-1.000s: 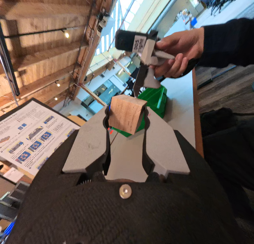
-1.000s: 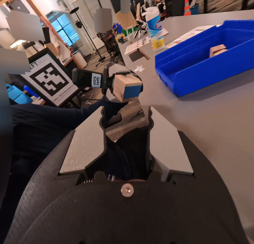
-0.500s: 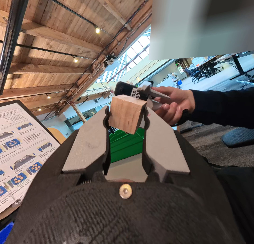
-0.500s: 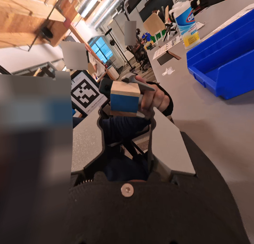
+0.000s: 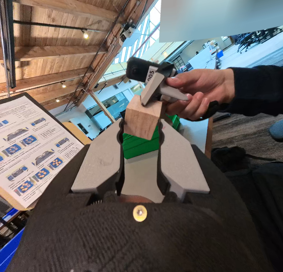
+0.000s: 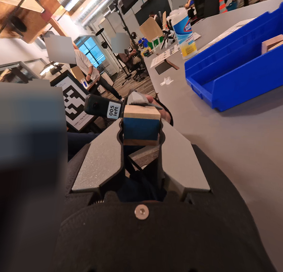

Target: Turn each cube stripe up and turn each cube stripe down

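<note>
A wooden cube (image 5: pixel 141 122) is held in the air above the edge of the grey desk (image 6: pixel 222 142), and it serves as the landmark here. The left tongs (image 5: pixel 140 127) clamp the cube on two opposite sides, pads pressed flat against the wood. The right tongs (image 6: pixel 140 132) have their fingers on either side of the same cube, close against its faces; whether they already squeeze it cannot be told. From the right wrist view the cube's near face shows a broad blue stripe (image 6: pixel 140 129) running across it. In the left wrist view, a hand (image 5: pixel 202 93) holds the right tongs just above the cube. Behind and below the cube lies a green bin (image 5: pixel 137 146); well to its right in the right wrist view sits a blue bin (image 6: pixel 238 76) on the desk.
</note>
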`<state>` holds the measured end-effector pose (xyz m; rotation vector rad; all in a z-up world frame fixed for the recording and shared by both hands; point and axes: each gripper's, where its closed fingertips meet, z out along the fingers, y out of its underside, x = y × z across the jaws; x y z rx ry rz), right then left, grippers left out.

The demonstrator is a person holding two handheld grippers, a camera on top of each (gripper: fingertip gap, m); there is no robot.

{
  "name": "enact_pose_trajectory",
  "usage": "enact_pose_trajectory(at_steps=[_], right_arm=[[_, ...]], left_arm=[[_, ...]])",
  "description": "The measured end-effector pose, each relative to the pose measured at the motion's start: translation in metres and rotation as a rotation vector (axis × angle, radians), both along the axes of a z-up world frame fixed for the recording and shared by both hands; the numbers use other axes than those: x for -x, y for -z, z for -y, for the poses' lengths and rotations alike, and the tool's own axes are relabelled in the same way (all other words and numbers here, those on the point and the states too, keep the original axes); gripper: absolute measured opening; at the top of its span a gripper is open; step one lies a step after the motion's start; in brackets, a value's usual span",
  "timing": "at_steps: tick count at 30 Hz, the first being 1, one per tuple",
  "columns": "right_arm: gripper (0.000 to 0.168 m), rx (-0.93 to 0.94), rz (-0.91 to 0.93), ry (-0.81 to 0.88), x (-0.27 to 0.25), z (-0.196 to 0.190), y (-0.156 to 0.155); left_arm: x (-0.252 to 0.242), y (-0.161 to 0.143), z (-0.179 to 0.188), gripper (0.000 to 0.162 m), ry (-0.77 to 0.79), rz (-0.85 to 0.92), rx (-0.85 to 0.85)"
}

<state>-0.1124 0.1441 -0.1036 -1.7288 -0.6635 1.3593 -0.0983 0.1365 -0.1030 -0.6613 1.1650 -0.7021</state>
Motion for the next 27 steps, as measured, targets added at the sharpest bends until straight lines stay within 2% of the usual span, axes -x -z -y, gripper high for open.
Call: enact_pose_trajectory(at_steps=[1,4,6,9,12,17,22,27], right_arm=[[0.043,-0.007,0.0,0.025,-0.008,-0.004,-0.002],[0.042,-0.05,0.002,0.189,-0.056,-0.026,-0.013],[0.043,-0.094,0.051,0.4,-0.111,-0.048,-0.017],[0.042,-0.13,0.26,0.803,-0.219,-0.073,-0.004],[0.042,-0.091,0.424,1.031,-0.296,-0.075,0.016],[0.042,0.051,0.634,1.12,-0.352,-0.076,0.06],[0.043,0.152,0.87,1.087,-0.363,-0.085,0.097],[0.043,0.253,0.969,1.095,-0.374,-0.097,0.123]], left_arm=[[0.0,0.002,-0.002,0.043,-0.007,-0.008,0.01],[0.001,0.008,-0.011,0.043,-0.012,-0.056,0.094],[-0.003,0.021,-0.025,0.042,-0.061,-0.13,0.166],[-0.01,0.062,-0.05,0.043,-0.185,-0.345,0.236],[-0.011,0.1,-0.064,0.046,-0.265,-0.522,0.289],[-0.015,0.123,-0.062,0.045,-0.25,-0.614,0.389],[-0.011,0.127,-0.065,0.045,-0.259,-0.638,0.4],[-0.009,0.127,-0.065,0.045,-0.26,-0.637,0.402]])
